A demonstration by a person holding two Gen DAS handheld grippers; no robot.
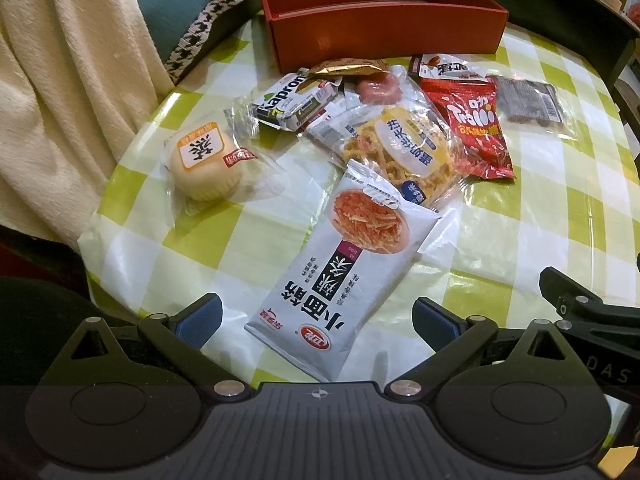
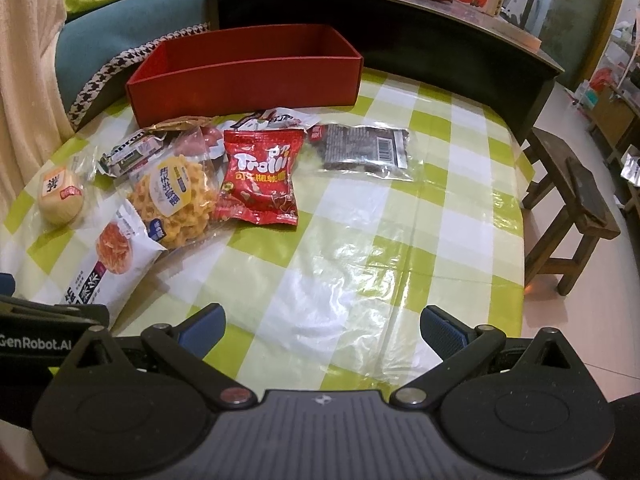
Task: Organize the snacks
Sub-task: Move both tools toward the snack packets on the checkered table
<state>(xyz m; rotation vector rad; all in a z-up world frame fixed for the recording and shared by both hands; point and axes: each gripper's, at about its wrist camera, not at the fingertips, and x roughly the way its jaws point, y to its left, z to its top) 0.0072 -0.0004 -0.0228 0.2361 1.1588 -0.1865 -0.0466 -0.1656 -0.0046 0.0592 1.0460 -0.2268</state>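
Several snack packs lie on a green-and-white checked tablecloth [image 1: 540, 208] in front of an empty red box [image 1: 384, 24] [image 2: 244, 76]. A white noodle-snack bag [image 1: 344, 268] [image 2: 108, 264] lies between the spread fingers of my left gripper [image 1: 318, 320], which is open and just short of it. Behind it are a yellow waffle-snack pack [image 1: 404, 152] [image 2: 172, 196], a red Trolli bag [image 1: 476, 128] [image 2: 260, 176], a dark clear-wrapped pack [image 1: 528, 104] [image 2: 364, 152], a Kaproni pack [image 1: 296, 104] and a wrapped bun [image 1: 204, 164] [image 2: 60, 196]. My right gripper [image 2: 322, 328] is open over bare cloth.
A cream blanket [image 1: 52, 92] and a teal cushion [image 1: 180, 4] border the table on the left. A dark long table [image 2: 400, 20] stands behind the box. A wooden stool [image 2: 568, 204] is off the table's right edge. The left gripper's body [image 2: 36, 340] shows at the lower left.
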